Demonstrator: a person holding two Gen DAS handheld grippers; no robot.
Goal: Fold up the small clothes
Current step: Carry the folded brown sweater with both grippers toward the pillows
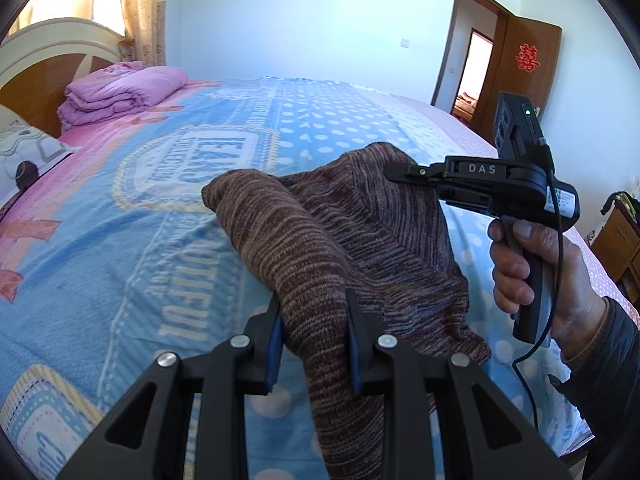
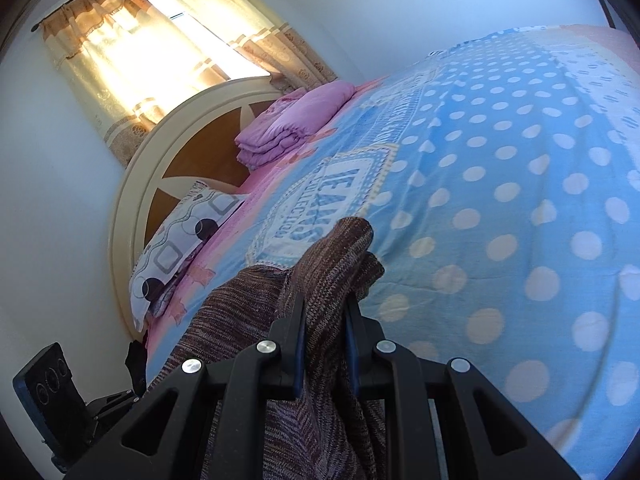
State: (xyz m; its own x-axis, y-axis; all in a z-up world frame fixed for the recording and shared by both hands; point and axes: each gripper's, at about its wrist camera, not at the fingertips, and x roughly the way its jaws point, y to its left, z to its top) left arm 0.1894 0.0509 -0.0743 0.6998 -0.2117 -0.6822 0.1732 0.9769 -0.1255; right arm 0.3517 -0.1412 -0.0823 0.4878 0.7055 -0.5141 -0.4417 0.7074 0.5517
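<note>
A brown striped knit garment (image 1: 340,232) is held up above the blue polka-dot bedspread (image 1: 120,260). My left gripper (image 1: 314,300) is shut on one bunched part of it. My right gripper (image 1: 394,171), seen from the side in the left wrist view, grips the garment's far upper edge. In the right wrist view the right gripper (image 2: 324,304) is shut on a fold of the garment (image 2: 332,256), which drapes down to the left. The garment hangs between the two grippers. The left gripper's body (image 2: 52,396) shows at the lower left of the right wrist view.
A folded pink quilt (image 1: 120,92) and a patterned pillow (image 1: 24,152) lie at the head of the bed by the headboard (image 1: 36,60). An open wooden door (image 1: 520,60) is at the back right. A wooden dresser (image 1: 620,240) stands at the right edge.
</note>
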